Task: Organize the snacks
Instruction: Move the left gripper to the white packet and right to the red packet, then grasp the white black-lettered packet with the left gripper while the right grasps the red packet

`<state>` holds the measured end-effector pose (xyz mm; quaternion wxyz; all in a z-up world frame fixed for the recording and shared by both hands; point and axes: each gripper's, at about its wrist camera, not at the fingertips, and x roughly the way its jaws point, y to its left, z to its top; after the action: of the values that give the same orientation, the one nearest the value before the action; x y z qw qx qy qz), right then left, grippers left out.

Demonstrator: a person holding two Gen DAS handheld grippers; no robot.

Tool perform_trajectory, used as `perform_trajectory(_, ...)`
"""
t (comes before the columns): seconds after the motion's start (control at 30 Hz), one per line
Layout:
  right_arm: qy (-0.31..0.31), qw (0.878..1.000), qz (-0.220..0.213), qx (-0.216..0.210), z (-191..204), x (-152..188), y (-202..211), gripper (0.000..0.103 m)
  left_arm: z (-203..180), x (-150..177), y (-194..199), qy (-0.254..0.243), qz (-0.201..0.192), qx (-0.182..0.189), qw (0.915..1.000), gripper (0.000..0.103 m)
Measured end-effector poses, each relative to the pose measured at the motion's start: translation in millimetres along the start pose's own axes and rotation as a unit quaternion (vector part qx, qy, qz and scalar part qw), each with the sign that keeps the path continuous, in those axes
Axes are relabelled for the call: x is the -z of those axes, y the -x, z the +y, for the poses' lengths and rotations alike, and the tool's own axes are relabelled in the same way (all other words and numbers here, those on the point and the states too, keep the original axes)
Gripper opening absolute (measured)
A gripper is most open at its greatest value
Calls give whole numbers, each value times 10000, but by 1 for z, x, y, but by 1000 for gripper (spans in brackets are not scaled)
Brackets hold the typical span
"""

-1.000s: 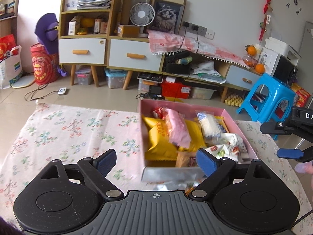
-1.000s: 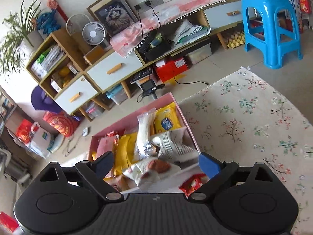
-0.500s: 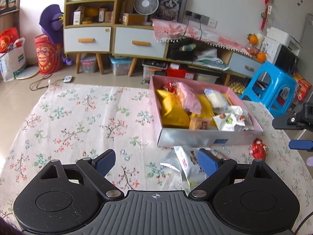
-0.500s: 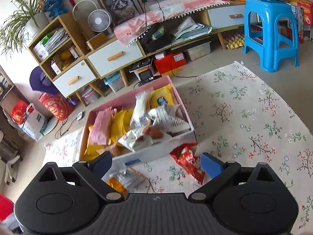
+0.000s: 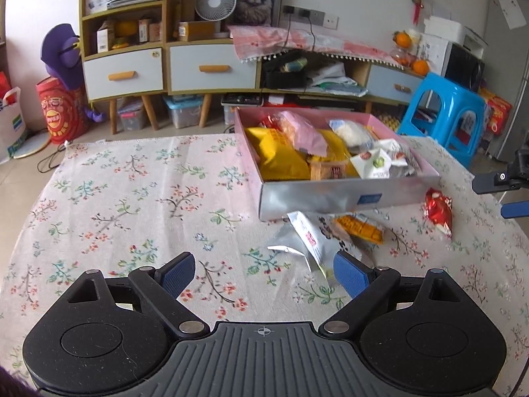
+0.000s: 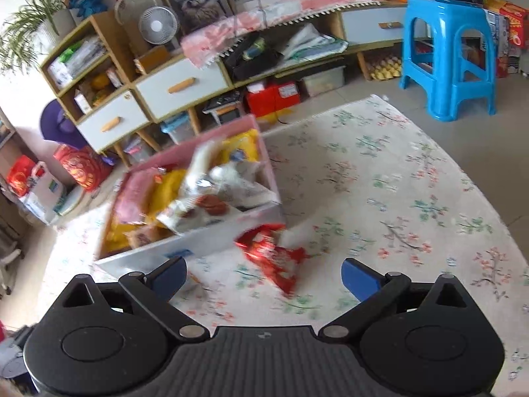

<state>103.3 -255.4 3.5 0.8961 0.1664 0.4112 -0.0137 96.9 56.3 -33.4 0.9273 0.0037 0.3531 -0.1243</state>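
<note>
A pink box (image 5: 330,198) with a silvery front wall, packed with snack bags, sits on the floral cloth (image 5: 132,198). In front of it lie a silver-white packet (image 5: 314,241), an orange packet (image 5: 360,228) and a red packet (image 5: 438,211). My left gripper (image 5: 264,274) is open and empty, its right pad just short of the silver-white packet. My right gripper (image 6: 264,278) is opening its jaws, which hold nothing. The red packet (image 6: 274,258) lies just ahead of them beside the box (image 6: 198,244). The right gripper's fingers (image 5: 496,182) show at the left wrist view's right edge.
A blue plastic stool (image 5: 446,112) stands past the table's far right corner. Low cabinets with drawers (image 5: 211,66) line the wall behind. Bare floral cloth stretches left of the box and to the right (image 6: 413,198) of it.
Both grippers have drawn back and sunk from over the box. The loose packets in front of the box have come into view. The right jaws stand a little wider.
</note>
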Motion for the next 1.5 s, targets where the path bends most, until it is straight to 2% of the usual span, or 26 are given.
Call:
perform_trajectory(0.17,66,9997,118,178,-12,6,-8,92,-10,7,-7,-48,81,63,9999,92)
perform_trajectory(0.33,299,9992,208,175,-3,10,-16,92,-23,11,-12,-167,12,23,9999,92)
perform_trajectory(0.67,630,9974,231,273,13,10,-32,92,-40,9,-16,-541,-353,20,9979,89)
perform_trajectory(0.8,706,9967,225,317,14,11,-39,91,-42,7,-19,-551,-378,84,9977,79)
perform_trajectory(0.97,926,9948,183,394,17,12,-46,91,-42,6,-22,-592,-394,154,9974,61)
perform_trajectory(1.17,1110,9929,219,379,15,14,-54,88,-46,6,-29,-654,-343,251,9970,43)
perform_trajectory(1.23,1148,9923,226,409,13,15,-55,85,-48,7,-30,-662,-320,325,9968,42)
perform_trajectory(1.37,1196,9917,235,419,8,17,-58,74,-53,7,-33,-676,-271,335,9968,41)
perform_trajectory(1.5,1147,9926,177,348,6,17,-61,70,-53,4,-35,-580,-217,301,9976,43)
